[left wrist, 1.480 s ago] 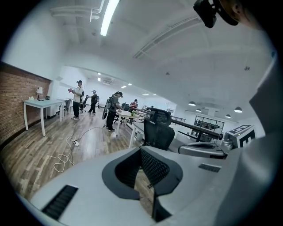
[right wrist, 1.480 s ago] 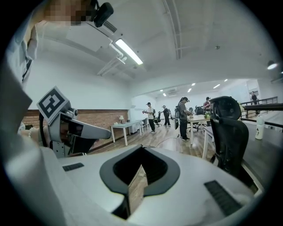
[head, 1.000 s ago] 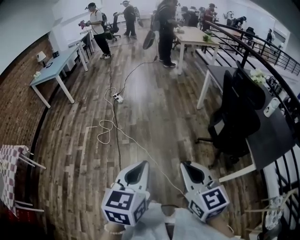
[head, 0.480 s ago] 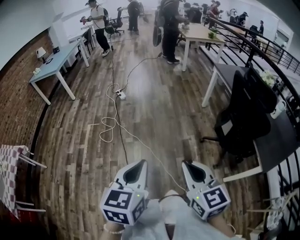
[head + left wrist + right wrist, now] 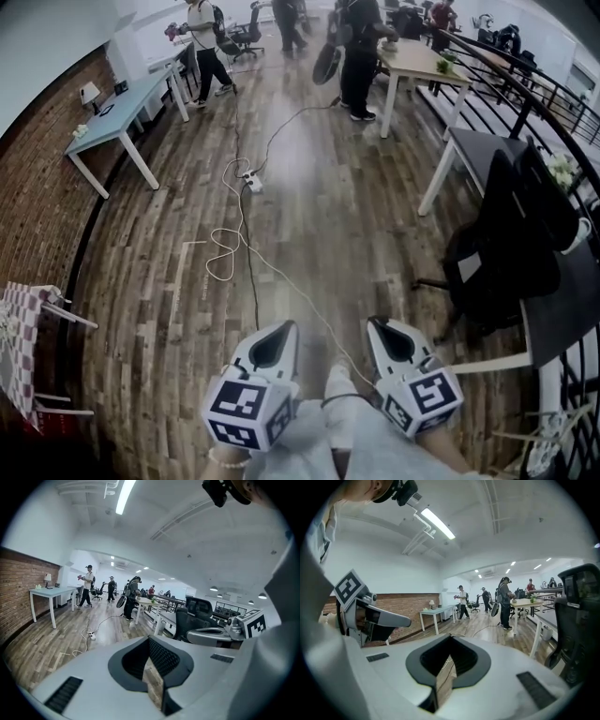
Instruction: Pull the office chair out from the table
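Note:
The black office chair [image 5: 497,248] stands tucked against the dark table [image 5: 562,305] at the right of the head view, ahead and to the right of both grippers. My left gripper [image 5: 279,328] and right gripper [image 5: 377,324] are held side by side low in that view, both shut with nothing between their jaws. In the left gripper view the closed jaws [image 5: 149,639] point over the wood floor, with the chair [image 5: 197,613] off to the right. The right gripper view shows its closed jaws [image 5: 450,637] and the chair's back [image 5: 576,620] at the right edge.
A white cable with a power strip [image 5: 251,183] snakes across the wood floor ahead. A light-blue table [image 5: 112,117] stands by the brick wall at left. People [image 5: 361,56] and a wooden table [image 5: 422,61] are at the back. A black railing [image 5: 525,94] runs along the right.
Both grippers, still shut, have travelled forward over the floor. The chair and its table have come closer on the right, and the cable has slid lower in the head view.

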`<state>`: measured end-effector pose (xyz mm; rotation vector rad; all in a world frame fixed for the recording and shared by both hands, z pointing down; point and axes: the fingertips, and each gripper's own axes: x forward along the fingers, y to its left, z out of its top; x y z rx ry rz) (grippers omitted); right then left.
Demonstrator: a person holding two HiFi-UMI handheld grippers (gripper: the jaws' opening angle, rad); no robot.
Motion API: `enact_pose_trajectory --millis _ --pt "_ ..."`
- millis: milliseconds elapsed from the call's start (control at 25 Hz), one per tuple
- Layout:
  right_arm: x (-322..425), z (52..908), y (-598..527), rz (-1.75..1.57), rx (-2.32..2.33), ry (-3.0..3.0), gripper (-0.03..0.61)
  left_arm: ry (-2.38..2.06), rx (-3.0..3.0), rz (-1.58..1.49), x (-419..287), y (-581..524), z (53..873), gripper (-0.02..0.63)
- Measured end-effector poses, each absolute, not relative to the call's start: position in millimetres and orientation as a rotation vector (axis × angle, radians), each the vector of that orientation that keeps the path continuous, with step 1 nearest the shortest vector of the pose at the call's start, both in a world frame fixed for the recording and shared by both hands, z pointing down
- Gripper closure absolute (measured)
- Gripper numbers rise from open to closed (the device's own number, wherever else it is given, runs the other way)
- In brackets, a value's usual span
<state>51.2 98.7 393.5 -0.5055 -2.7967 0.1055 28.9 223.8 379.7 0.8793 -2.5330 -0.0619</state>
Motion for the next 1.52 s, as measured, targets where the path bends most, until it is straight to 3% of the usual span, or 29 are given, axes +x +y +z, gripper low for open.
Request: enact_pose_trajectory --millis 720,1520 --pt "-96.1 375.8 -37.7 0.116 -0.379 -2.839 0.574 -2.518 0.988 -0.020 -133.0 88.1 360.0 0.614" --pt "-107.0 374.5 -185.3 0.164 0.192 -2.911 0.575 -2.313 1.480 0.070 -196.9 -82.7 354.6 0.614"
